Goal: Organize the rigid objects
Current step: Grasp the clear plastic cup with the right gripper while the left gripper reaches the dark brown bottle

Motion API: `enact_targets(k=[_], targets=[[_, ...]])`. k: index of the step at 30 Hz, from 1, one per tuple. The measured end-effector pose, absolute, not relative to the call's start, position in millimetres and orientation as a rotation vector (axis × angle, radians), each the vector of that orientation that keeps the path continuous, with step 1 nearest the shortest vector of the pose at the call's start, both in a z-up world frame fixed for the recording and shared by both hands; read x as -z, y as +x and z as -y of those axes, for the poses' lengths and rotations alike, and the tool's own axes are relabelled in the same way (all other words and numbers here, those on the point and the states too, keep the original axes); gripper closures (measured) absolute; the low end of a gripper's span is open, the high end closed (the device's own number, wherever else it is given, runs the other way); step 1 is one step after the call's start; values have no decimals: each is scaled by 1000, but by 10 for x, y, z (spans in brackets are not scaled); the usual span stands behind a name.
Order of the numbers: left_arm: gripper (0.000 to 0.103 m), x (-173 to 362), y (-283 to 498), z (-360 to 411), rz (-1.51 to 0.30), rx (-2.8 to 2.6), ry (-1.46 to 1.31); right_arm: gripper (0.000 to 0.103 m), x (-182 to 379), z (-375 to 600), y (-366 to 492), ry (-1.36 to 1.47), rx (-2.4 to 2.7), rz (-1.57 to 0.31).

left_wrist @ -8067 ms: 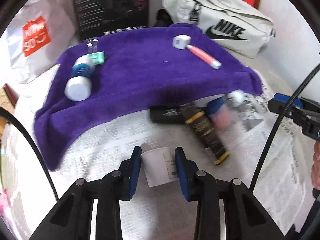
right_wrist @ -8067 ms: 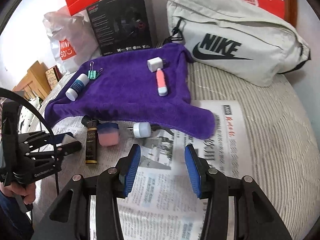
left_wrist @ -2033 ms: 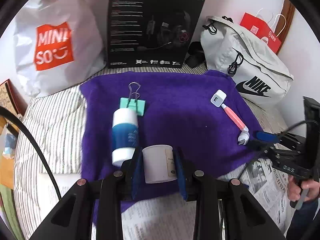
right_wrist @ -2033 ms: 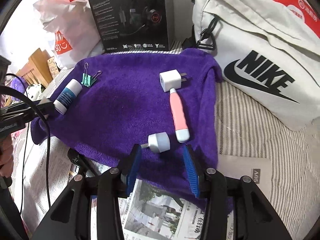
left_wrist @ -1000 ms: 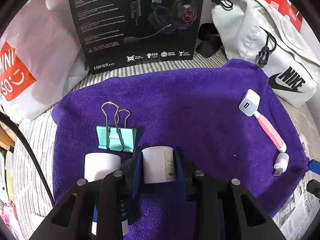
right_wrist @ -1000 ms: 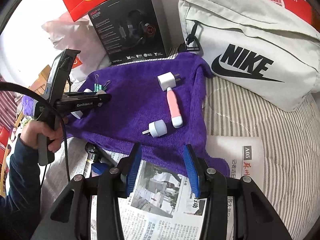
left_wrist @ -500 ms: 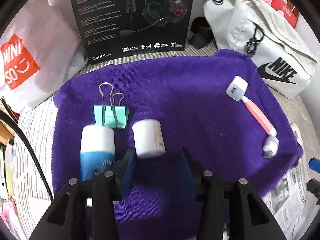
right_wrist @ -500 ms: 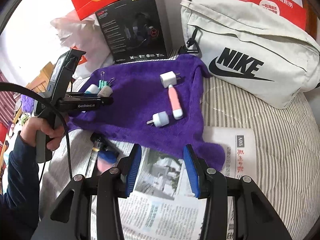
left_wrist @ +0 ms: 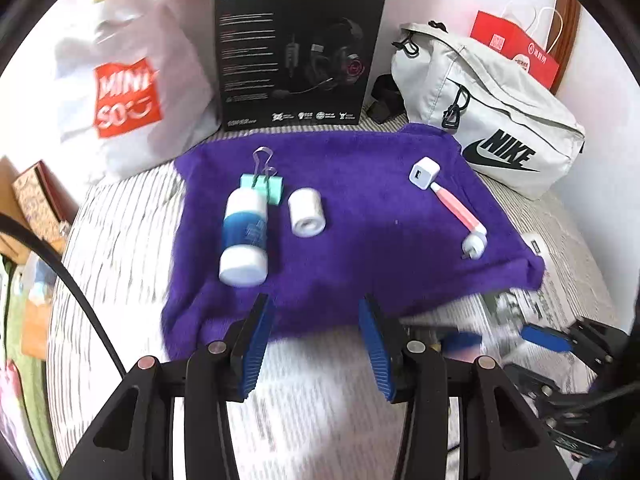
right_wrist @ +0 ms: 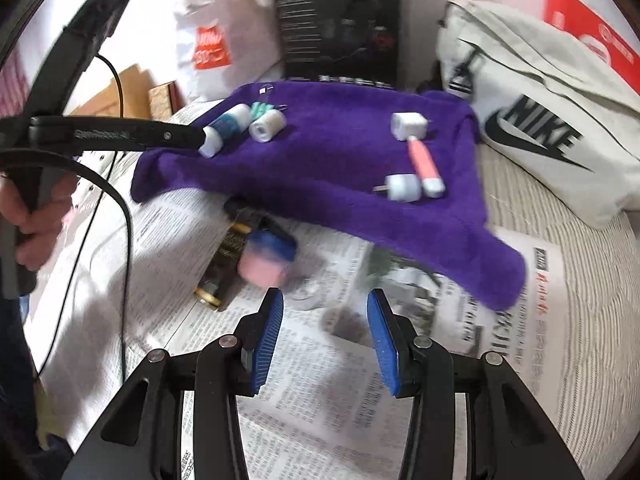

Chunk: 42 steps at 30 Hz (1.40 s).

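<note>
Both grippers empty, jaws spread wide. Left gripper (left_wrist: pixel 314 340) hovers over the near hem of the purple towel (left_wrist: pixel 360 264); right gripper (right_wrist: pixel 325 338) sits low over the newspaper (right_wrist: pixel 340 400), aimed toward the stuff not yet sorted.

On the towel: small white jar (left_wrist: pixel 306 212) on its side, just beside the blue-and-white bottle (left_wrist: pixel 243 236) and the green binder clip (left_wrist: pixel 262 186). Far side of the towel: white charger cube (left_wrist: pixel 424 171), pink stick (left_wrist: pixel 456 210) and a small white plug (left_wrist: pixel 474 245), end to end, looks like they touch. Left off the towel, on the paper by its front edge: dark flat box w/ gold trim (right_wrist: pixel 228 264) and a pink jar w/ blue lid (right_wrist: pixel 266 258) resting against or on it, can't tell which.

Risks, as I judge them:
- pink jar is round and leans on the box, so a one-sided nudge from a pad prob rolls it away or under the towel flap
- box lies flat on loose paper; pinching it low may snag the sheet and drag both
- white jar and bottle lie on their sides on soft pile, a knock from either gripper coming in sets them rolling into the clip
- right view is blurred, so exact gap to the pink jar is unclear; closing early = miss
</note>
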<state>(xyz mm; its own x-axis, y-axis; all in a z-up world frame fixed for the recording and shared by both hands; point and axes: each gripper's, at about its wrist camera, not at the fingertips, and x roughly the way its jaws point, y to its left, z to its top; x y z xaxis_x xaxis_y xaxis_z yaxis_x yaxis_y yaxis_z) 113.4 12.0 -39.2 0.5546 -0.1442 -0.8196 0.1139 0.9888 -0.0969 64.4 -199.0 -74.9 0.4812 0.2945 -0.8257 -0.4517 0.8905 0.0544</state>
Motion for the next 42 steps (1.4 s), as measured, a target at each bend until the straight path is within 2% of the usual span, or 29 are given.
enact_targets(k=[6,8,12,13,23,33,42], targets=[[60,443,845,-316,-978,127,-67,60,910,1843,672,-237,-456,-967],[60,464,780,-378,-981,118,-76,65,954,1809,697,-251,-451,-965],[60,492,695,-453,-982,117,-94,70,986,1764,720,-266,-451,-937],[60,501,684,-462,-983,115,-98,76,982,1758,716,-263,-458,-931],[60,587,651,-270,-996,175,-89,76,793,1963,602,-249,-405,-901],[60,674,776,362,-1041,313,-45,76,652,2725,446,-183,-215,-916],[60,879,873,742,-1079,288,87,76,619,2908,355,-137,-192,-908]])
